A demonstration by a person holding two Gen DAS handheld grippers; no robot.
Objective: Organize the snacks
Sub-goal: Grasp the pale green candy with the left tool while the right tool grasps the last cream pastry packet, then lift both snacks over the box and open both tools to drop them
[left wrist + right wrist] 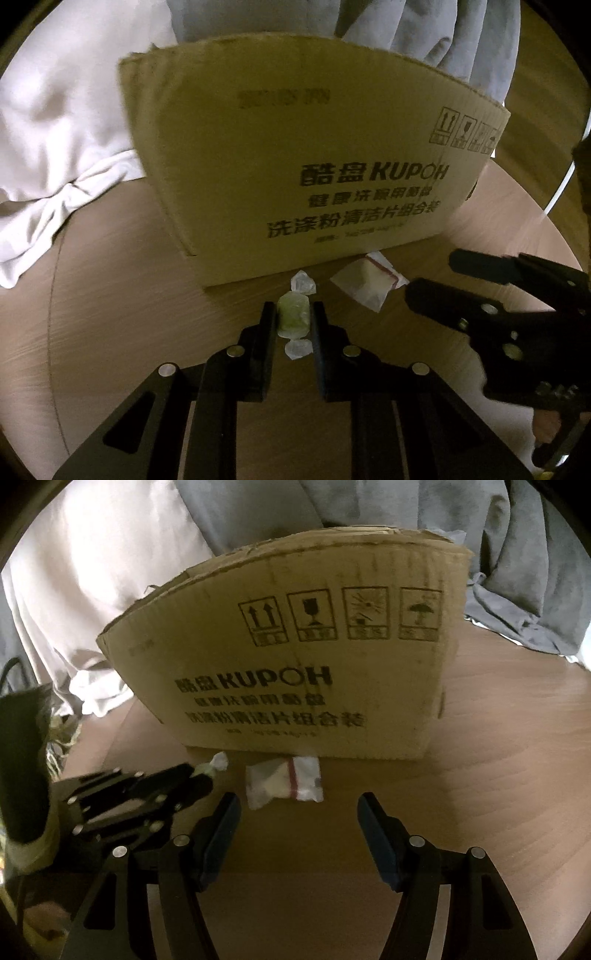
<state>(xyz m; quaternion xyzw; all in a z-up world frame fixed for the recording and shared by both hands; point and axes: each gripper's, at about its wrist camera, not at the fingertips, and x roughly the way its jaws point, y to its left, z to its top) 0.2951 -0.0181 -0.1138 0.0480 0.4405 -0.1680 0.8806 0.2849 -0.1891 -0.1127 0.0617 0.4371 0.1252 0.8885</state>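
Up close, the jaws of the left gripper (293, 314) are pinching a small green candy (293, 316) in a clear twisted wrapper, one jaw pressed against each side of it, with the twisted ends of the wrapper sticking out ahead of and behind the jaws. The candy sits low over the round wooden table (129, 295), just in front of the cardboard box (295, 155); whether it touches the wood cannot be told. The jaws of the right gripper (299, 805) are spread wide with nothing between them, hovering over the table and pointing toward the box. Just ahead of those open jaws, between them and the box, lies a small clear snack packet (284, 781) with a red stripe across it, flat on the table and close to the bottom edge of the box. Seen from the left wrist, the same packet (369, 284) lies to the right of the candy, near the box front, with the right gripper (436, 273) reaching in beside it. From the right wrist, the left gripper (199, 779) shows to the left of the packet, and the candy (212, 766) peeks out at its tip. The box stands upright on the table, printed with KUPOH, Chinese text and handling symbols. Behind the box hang pale and grey cloths (110, 572).
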